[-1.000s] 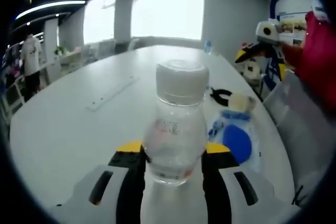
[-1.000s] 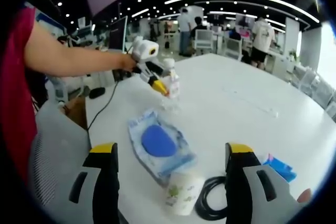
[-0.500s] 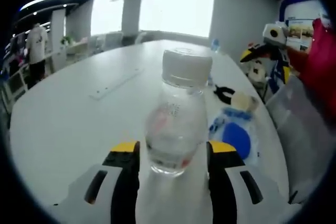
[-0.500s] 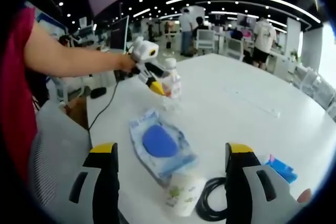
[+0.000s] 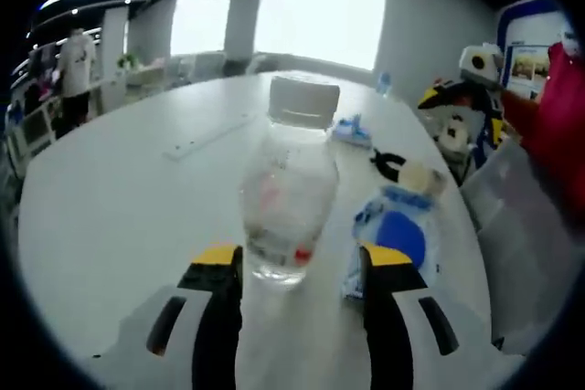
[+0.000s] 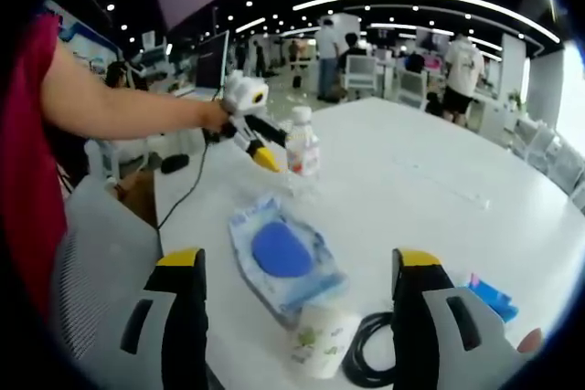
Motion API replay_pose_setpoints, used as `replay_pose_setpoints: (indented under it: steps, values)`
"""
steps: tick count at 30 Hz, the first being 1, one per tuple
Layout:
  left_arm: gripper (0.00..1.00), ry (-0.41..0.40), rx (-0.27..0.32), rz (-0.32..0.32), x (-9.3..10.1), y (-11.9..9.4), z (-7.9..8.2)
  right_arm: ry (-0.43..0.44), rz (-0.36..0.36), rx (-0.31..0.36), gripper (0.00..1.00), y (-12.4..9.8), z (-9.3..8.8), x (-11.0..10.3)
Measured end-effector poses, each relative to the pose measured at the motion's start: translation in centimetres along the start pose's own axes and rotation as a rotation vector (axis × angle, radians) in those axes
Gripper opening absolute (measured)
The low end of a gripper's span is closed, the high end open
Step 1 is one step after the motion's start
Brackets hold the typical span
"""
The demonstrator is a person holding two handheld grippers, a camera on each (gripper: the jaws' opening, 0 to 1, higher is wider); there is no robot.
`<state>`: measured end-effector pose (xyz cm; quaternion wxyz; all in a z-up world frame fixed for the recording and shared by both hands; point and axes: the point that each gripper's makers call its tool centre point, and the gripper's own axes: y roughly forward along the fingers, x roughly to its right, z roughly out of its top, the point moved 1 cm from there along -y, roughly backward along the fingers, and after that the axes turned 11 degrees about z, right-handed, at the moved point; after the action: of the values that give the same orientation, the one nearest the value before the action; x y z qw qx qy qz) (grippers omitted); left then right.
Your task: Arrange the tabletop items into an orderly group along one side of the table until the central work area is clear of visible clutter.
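Bottle (image 5: 287, 194) first: 1 clear plastic bottle with a white cap stands just ahead of the left gripper (image 5: 291, 267), whose yellow-tipped jaws are spread with gaps either side of it. I judge it has been set near the table (image 5: 119, 189) edge on the person's side, to start the orderly group there. In the right gripper view the same bottle (image 6: 303, 145) sits at the tip of that left gripper (image 6: 260, 154), apart from it. Next, rightward, lie 1 blue-and-white packet (image 5: 395, 239), 1 paper cup (image 5: 419, 176) on its side, 1 black cable coil (image 5: 388, 166) and 1 small blue pack (image 5: 350, 129), all strung along that edge. Right gripper (image 6: 297, 303) hangs wide open above the packet (image 6: 285, 253), holding nothing, probably lined up for it.
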<state>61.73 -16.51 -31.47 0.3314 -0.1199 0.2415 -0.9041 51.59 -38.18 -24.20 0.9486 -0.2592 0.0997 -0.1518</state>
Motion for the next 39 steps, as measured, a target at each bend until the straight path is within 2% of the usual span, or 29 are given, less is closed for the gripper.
replay_pose_setpoints:
  steps: [8,18,25,31,39]
  values:
    - [0.49,-0.047,0.022,0.047,1.1,-2.3,-1.0,-0.006,0.002,0.012,0.82,-0.2,0.2,-0.2]
    - [0.48,-0.089,0.080,0.092,4.0,-5.3,-0.7,-0.012,0.006,0.021,0.82,-0.4,0.3,-0.6]
    - [0.48,-0.094,0.094,0.090,5.8,-5.5,-0.5,-0.011,0.011,0.023,0.81,-0.5,0.1,-0.8]
    - [0.48,-0.096,0.116,0.109,6.4,-5.6,0.7,-0.018,0.015,0.036,0.81,-0.9,0.1,-1.1]
    - [0.47,-0.085,0.149,0.105,8.5,-5.9,1.9,0.018,-0.003,0.015,0.79,-1.2,-1.8,-0.3]
